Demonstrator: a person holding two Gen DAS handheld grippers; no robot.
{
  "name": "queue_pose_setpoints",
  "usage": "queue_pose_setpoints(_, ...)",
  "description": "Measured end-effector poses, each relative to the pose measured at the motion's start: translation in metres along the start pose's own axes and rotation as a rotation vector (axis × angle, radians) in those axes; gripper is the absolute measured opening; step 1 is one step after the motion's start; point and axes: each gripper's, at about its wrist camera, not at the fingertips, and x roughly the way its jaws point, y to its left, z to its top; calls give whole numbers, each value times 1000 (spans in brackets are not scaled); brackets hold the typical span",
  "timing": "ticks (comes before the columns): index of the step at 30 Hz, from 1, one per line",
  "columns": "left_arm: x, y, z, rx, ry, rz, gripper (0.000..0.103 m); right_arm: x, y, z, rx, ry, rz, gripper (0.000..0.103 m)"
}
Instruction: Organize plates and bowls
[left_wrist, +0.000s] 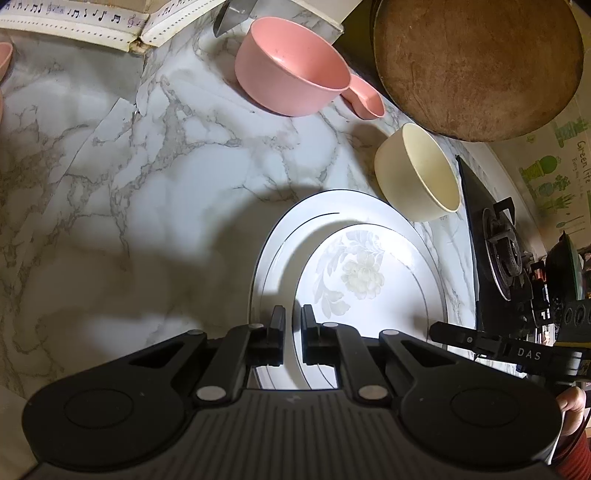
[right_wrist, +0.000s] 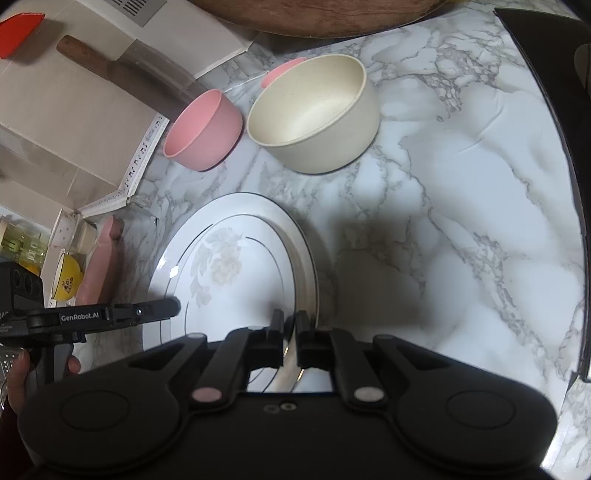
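Step in hand: While both grippers close on opposite rims of the floral plate (left_wrist: 364, 280), the work looks like lifting or settling it on the larger white plate (left_wrist: 284, 236) beneath.
Left gripper (left_wrist: 293, 321): bottom centre of the left view, jaws narrow, straddling the floral plate's rim; whether they actually pinch it I cannot tell.
Right gripper (right_wrist: 290, 325): bottom centre of the right view, jaws narrow and clamped on the plate rim.
Plates' place: lower middle of both views, stacked on the marble counter (right_wrist: 461, 229).
Bowls: cream bowl (right_wrist: 314, 114) and pink bowl (right_wrist: 203, 131) side by side, upper middle of the right view.
Next move: probably a level, matched motion of both hands so the plate does not tilt or slide.
Left view only: a pink handled cup (left_wrist: 295, 70) at top centre, a stove burner (left_wrist: 504, 251) at right.
Right view only: a yellow bowl (right_wrist: 66, 277) at far left, a cleaver (right_wrist: 122, 70) upper left.
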Motion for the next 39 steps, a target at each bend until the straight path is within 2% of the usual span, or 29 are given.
queue_pose_setpoints(9, -10, -12, -2, 68, -68, 61, 7, 7, 4, 1, -14, 13, -15, 8)
queue_pose_setpoints(23, -10, -13, -4, 76, -79, 48, 7, 6, 5, 5, -2, 8, -32, 14)
queue_pose_setpoints(29, -10, -14, -6, 89, -86, 52, 7, -2, 13, 5, -61, -13, -53, 19)
queue_pose_setpoints(36, -16, -26, -14, 123, -107, 56, 8, -4, 39, -3, -181, -32, -85, 23)
queue_pose_setpoints(39, -21, -35, -21, 164, -137, 81, 8, -8, 54, -9, -260, -60, -118, 24)
